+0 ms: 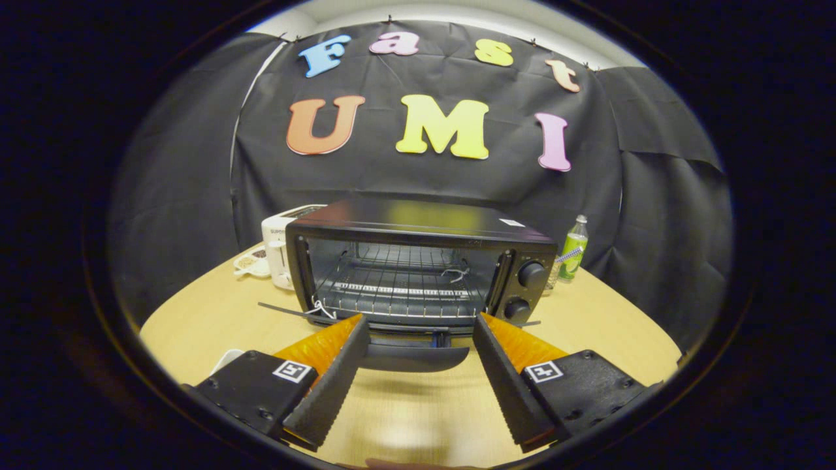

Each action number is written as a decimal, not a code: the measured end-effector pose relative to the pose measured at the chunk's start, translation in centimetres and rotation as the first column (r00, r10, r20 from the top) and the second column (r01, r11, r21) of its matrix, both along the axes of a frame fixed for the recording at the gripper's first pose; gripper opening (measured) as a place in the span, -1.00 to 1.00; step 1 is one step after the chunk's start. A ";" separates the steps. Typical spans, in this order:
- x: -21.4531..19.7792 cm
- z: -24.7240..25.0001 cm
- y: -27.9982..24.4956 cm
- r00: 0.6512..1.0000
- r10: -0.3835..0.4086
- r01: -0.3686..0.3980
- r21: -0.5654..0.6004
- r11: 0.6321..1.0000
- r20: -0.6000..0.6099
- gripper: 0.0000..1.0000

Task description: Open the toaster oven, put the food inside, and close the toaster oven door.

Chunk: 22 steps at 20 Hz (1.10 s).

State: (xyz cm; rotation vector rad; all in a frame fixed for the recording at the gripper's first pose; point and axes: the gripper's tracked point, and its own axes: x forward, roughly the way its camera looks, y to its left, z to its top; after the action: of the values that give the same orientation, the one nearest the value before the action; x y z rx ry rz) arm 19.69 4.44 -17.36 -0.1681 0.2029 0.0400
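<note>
A black toaster oven (pixel 418 225) stands on the wooden table just ahead of the fingers. Its door (pixel 405 326) is folded down flat, and the wire rack (pixel 398 287) inside is bare. The door's dark handle (pixel 415 358) lies between the two fingers, close to their tips. My gripper (pixel 418 320) is open, its fingers spread wide to either side of the handle and holding nothing. Two round knobs (pixel 530 275) sit on the oven's right panel.
A white pop-up toaster (pixel 277 245) stands behind the oven's left side, with a small white dish (pixel 251 262) next to it. A green bottle (pixel 573 251) stands at the oven's right rear. The edge of a white object (pixel 225 359) peeks out beside the left finger.
</note>
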 end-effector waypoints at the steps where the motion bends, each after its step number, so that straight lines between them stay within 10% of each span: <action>1: -0.4 -0.8 -0.2 1.000 0.002 -0.002 -0.005 1.000 -0.002 1.00; 22: -2.5 -8.7 -1.7 0.972 0.077 -0.063 0.072 0.995 -0.220 0.90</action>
State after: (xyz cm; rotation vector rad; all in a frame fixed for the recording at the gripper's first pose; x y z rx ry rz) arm 17.21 2.71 -26.08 -0.1056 0.4193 0.1361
